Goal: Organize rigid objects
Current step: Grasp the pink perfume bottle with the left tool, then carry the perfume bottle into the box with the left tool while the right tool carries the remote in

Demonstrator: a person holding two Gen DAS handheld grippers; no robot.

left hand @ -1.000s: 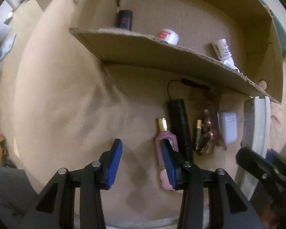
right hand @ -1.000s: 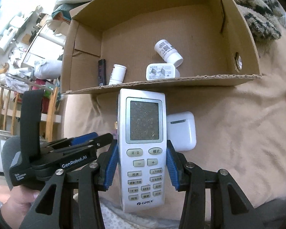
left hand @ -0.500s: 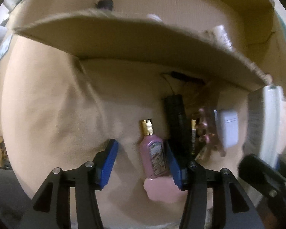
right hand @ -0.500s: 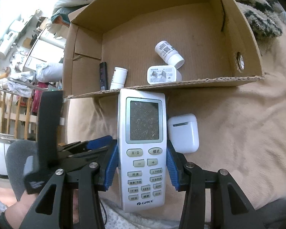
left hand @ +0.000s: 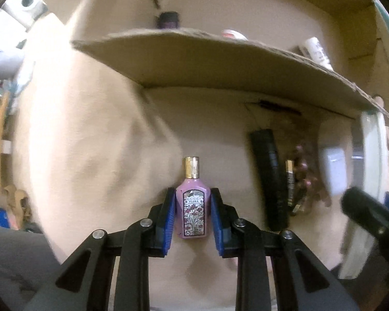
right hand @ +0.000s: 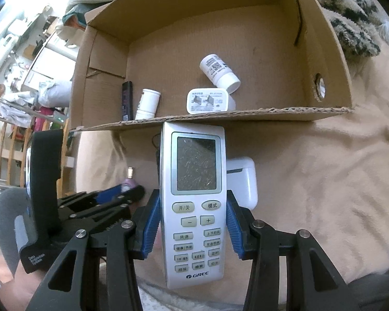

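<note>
My left gripper [left hand: 193, 202] is shut on a small pink perfume bottle [left hand: 192, 207] with a gold cap, held upright above the beige blanket. My right gripper [right hand: 193, 215] is shut on a white GREE remote control [right hand: 193, 202], its top end near the front wall of the cardboard box [right hand: 324, 51]. The left gripper and bottle also show in the right wrist view [right hand: 128, 184]. The box holds a white pill bottle [right hand: 219, 72], a white charger [right hand: 207, 101], a second white bottle [right hand: 147, 103] and a black stick [right hand: 127, 101].
On the blanket [left hand: 90, 142] in front of the box lie a black cylinder [left hand: 269, 176], a battery [left hand: 289, 181], a brownish clip [left hand: 306, 171] and a white earbud case [right hand: 242, 181]. Furniture and clutter stand beyond the bed at the left.
My left gripper has moved over the perfume bottle, closed on it and lifted it off the blanket. The right gripper still holds the remote, nearly unmoved.
</note>
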